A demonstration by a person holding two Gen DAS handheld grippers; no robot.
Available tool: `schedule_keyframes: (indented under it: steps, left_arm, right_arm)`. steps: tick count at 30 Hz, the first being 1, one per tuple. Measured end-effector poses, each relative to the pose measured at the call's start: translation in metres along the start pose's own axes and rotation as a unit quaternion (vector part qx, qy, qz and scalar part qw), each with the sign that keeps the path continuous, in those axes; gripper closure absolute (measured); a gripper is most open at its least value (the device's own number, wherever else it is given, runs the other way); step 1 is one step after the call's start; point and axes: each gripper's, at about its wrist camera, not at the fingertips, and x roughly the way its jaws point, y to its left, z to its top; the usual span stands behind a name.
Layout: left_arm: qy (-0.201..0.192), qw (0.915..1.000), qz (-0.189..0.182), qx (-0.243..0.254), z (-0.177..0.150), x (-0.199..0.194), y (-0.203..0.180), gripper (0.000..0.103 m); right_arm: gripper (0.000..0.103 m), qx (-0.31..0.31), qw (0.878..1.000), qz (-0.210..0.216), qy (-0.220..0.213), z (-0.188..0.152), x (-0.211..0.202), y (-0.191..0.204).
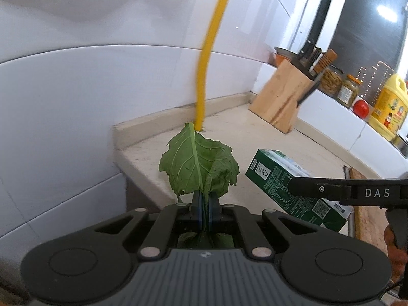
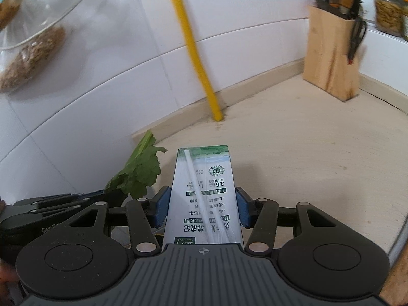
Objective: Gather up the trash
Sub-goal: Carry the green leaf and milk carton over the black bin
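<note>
I am holding a limp green leaf point(image 1: 199, 163) clenched in my left gripper point(image 1: 205, 210) above the bench point(image 1: 318, 148). Only the right view is showing my right gripper point(image 2: 202, 207) gripping the carton point(image 2: 204, 193), straw attached.

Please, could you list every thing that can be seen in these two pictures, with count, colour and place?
Green vegetable leaf: one, green, clamped in left gripper.
Green-and-white milk carton: one, clamped in right gripper.
Yellow pipe: one, yellow, rising from counter at wall.
Wooden knife block: one, pale wood, back of counter.
Glass jars: two, clear, on ledge.
Red round thing: one, on ledge.
Yellow oil bottle: one, on ledge.
Beige stone counter: one.
Left gripper: black, shut.
Right gripper: black, blue pads.
</note>
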Motion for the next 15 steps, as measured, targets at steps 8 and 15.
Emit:
schedule_keyframes:
  steps: [8, 15]
  left_arm:
    - [-0.015, 0.9995, 0.018, -0.021, -0.003, -0.016, 0.023, 0.101]
    - [-0.025, 0.9987, 0.029, -0.032, -0.005, -0.026, 0.036, 0.101]
  right_arm:
    - [0.043, -0.029, 0.999, 0.023, 0.012, 0.006, 0.017, 0.036]
    - [0.043, -0.048, 0.998, 0.035, 0.018, 0.01, 0.025, 0.055]
